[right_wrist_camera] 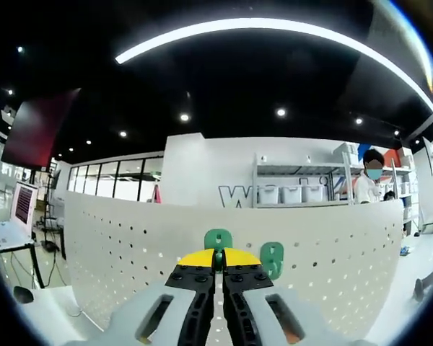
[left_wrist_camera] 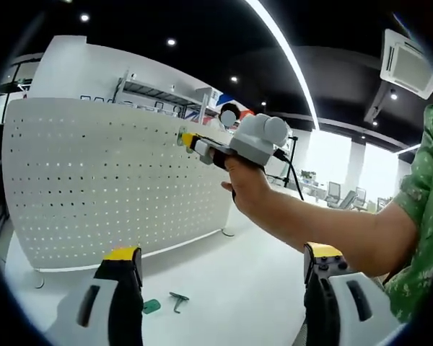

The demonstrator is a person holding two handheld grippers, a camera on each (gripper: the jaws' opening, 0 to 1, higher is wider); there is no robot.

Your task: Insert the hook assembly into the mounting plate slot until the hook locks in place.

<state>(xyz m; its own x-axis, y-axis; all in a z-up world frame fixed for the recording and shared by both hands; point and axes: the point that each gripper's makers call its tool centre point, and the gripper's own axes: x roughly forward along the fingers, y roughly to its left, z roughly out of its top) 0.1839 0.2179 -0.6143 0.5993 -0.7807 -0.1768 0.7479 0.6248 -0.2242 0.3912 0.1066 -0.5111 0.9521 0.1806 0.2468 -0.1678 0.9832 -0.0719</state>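
Note:
A white pegboard mounting plate (left_wrist_camera: 94, 180) stands upright on the white table (left_wrist_camera: 238, 288). My right gripper (right_wrist_camera: 218, 258) is shut on a green hook (right_wrist_camera: 218, 240) and holds it against the plate's upper part. A second green hook (right_wrist_camera: 272, 259) hangs on the plate (right_wrist_camera: 115, 245) just to the right. In the left gripper view, a hand holds the right gripper (left_wrist_camera: 189, 139) at the plate's top edge. My left gripper (left_wrist_camera: 222, 258) is open and empty, low over the table. Two green hook pieces (left_wrist_camera: 151, 306) (left_wrist_camera: 177, 299) lie on the table in front of the plate.
The person's forearm (left_wrist_camera: 310, 220) and green sleeve (left_wrist_camera: 418, 238) cross the right side of the left gripper view. Behind the plate stand shelving (right_wrist_camera: 296, 184) and a person (right_wrist_camera: 368, 184). A monitor (right_wrist_camera: 23, 205) sits at far left.

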